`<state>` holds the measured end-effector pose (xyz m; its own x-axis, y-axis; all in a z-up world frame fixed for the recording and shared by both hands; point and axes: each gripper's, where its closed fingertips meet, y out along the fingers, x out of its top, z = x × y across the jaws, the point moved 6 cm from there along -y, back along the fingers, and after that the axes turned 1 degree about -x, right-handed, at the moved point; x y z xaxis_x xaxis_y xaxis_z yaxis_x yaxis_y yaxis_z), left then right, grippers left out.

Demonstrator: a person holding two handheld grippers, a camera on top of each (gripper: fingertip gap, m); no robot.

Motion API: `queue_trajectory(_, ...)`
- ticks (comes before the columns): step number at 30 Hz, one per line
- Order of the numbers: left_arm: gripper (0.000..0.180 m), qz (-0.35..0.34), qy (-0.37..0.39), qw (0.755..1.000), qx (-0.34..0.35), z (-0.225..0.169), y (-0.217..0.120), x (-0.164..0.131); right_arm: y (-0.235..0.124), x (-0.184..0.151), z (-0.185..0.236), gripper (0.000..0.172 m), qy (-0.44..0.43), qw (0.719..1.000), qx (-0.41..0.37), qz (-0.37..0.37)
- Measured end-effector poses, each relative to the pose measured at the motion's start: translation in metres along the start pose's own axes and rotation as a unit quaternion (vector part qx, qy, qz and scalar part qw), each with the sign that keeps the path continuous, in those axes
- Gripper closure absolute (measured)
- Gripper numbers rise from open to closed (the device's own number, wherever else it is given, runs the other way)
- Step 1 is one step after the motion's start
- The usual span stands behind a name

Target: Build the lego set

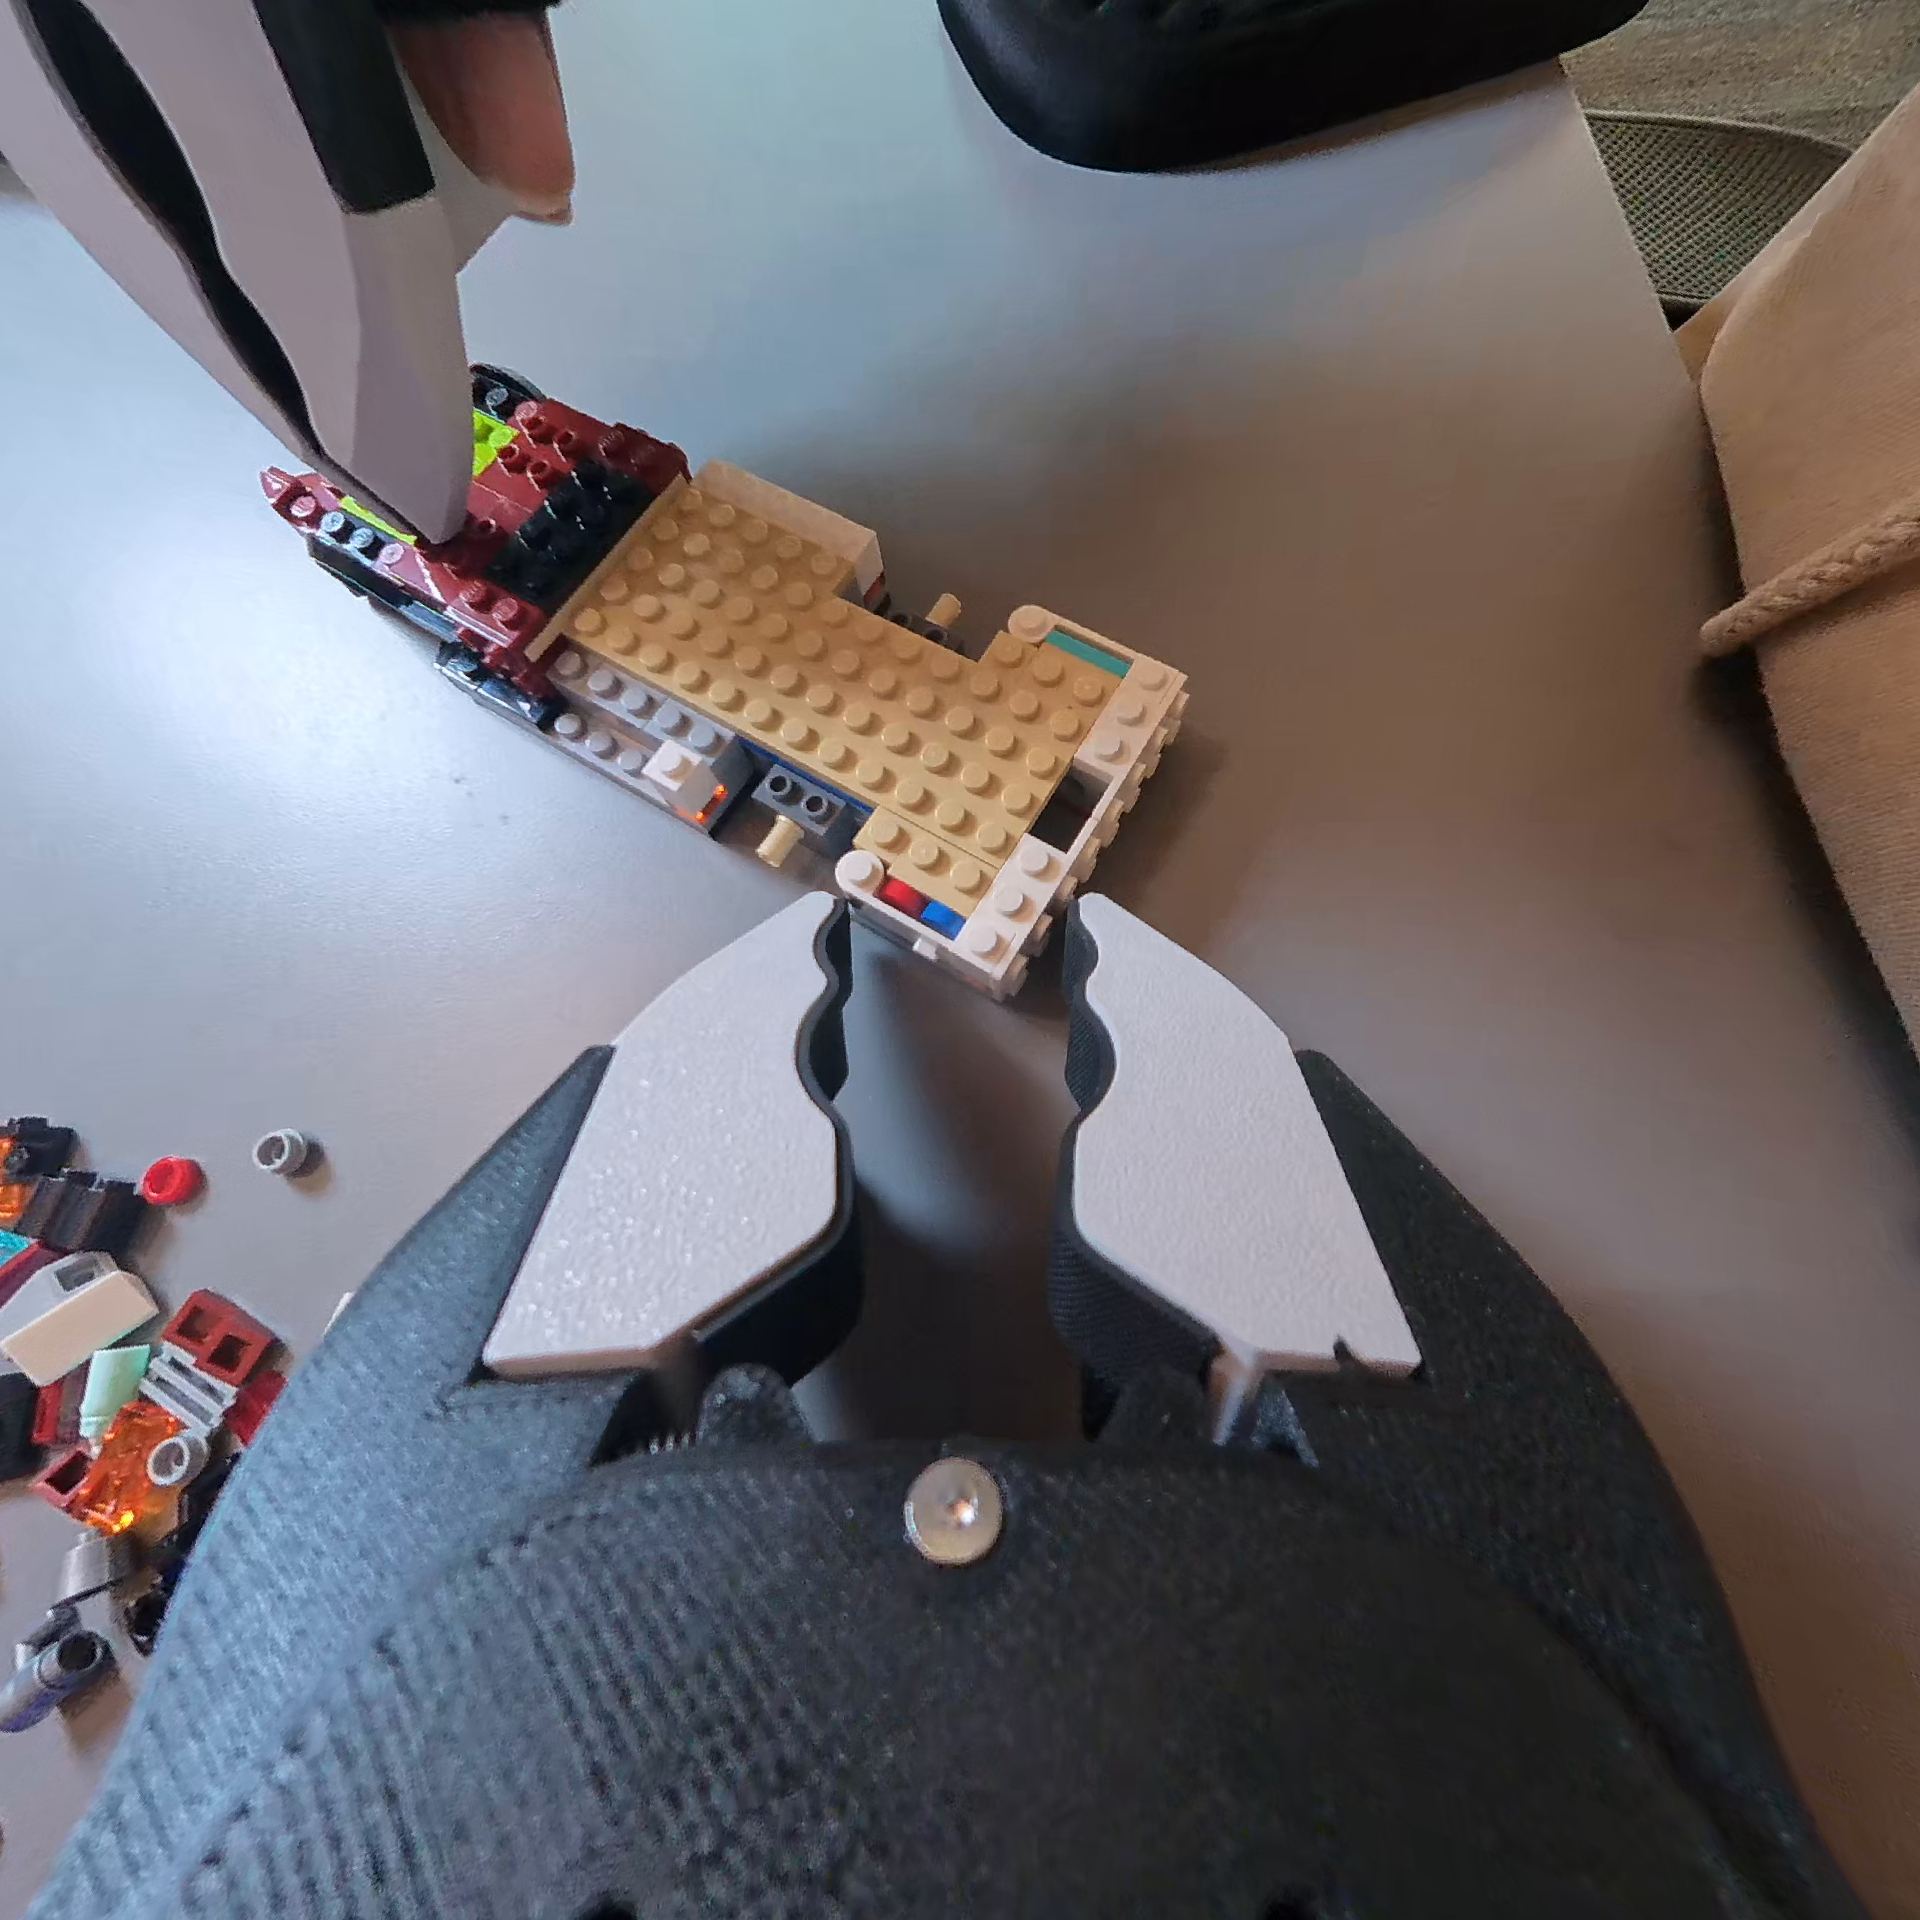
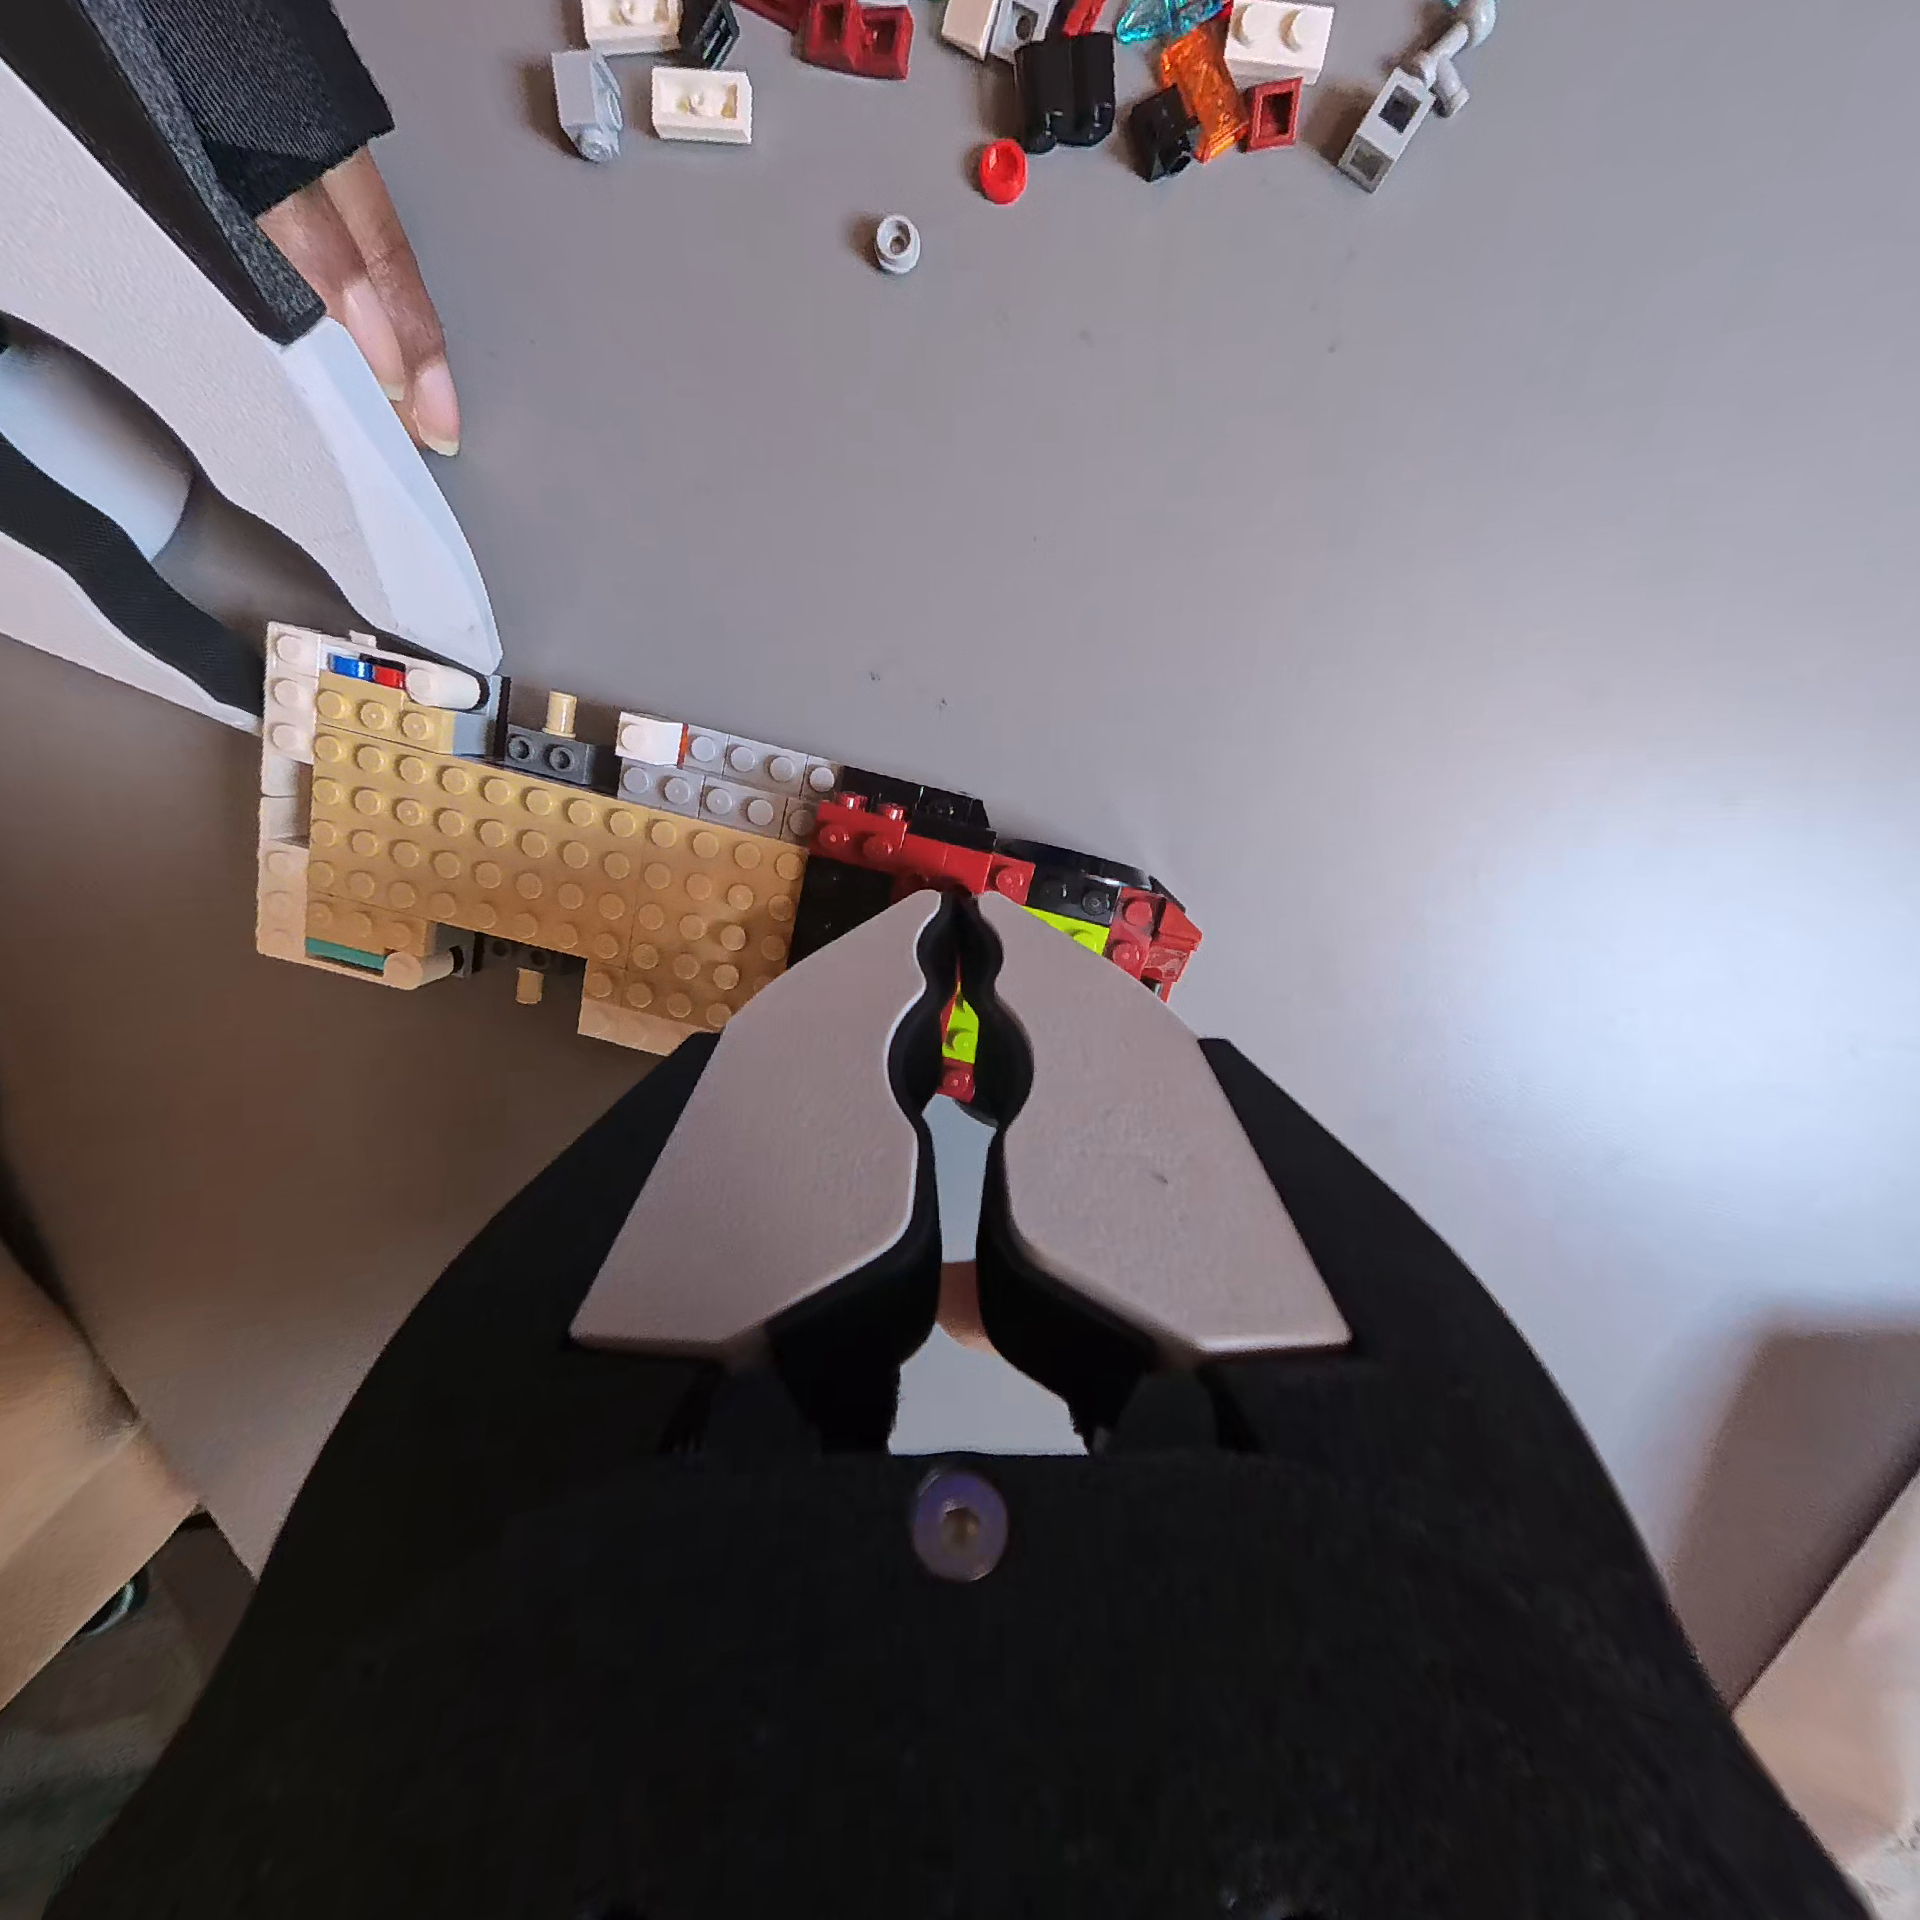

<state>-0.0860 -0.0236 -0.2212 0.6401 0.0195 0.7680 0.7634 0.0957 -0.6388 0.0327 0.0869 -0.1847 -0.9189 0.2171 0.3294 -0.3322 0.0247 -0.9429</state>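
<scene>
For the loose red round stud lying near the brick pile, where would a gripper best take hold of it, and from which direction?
Best guess: grip the red round stud across its rim, coming straight down from above. It lies flat and low on the grey table, so a sideways approach offers little to pinch. The table beside it is open toward the grey round stud; the brick pile crowds the other side.

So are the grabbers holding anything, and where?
The left gripper seems to clamp the brick model by its white end. The right gripper is shut, holding nothing.
</scene>
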Motion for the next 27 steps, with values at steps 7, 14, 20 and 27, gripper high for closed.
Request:
queue_trajectory(7,0.141,0.0,0.0,1.0,0.002,0.001,-0.001,-0.001,0.001,0.0,-0.002,0.171,0.033,0.999,0.0,-0.043)
queue_trajectory(14,0.136,0.001,-0.01,0.999,0.047,0.021,-0.017,-0.008,-0.064,-0.009,-0.004,0.145,0.102,0.924,0.042,-0.367)
queue_trajectory(20,0.13,-0.025,-0.071,0.993,0.092,0.045,-0.05,-0.019,-0.06,-0.083,-0.008,0.129,0.096,0.905,0.018,-0.414)
queue_trajectory(27,0.08,0.025,-0.164,0.984,0.07,0.023,-0.007,0.005,-0.025,-0.087,-0.016,0.11,-0.024,0.954,-0.037,-0.297)
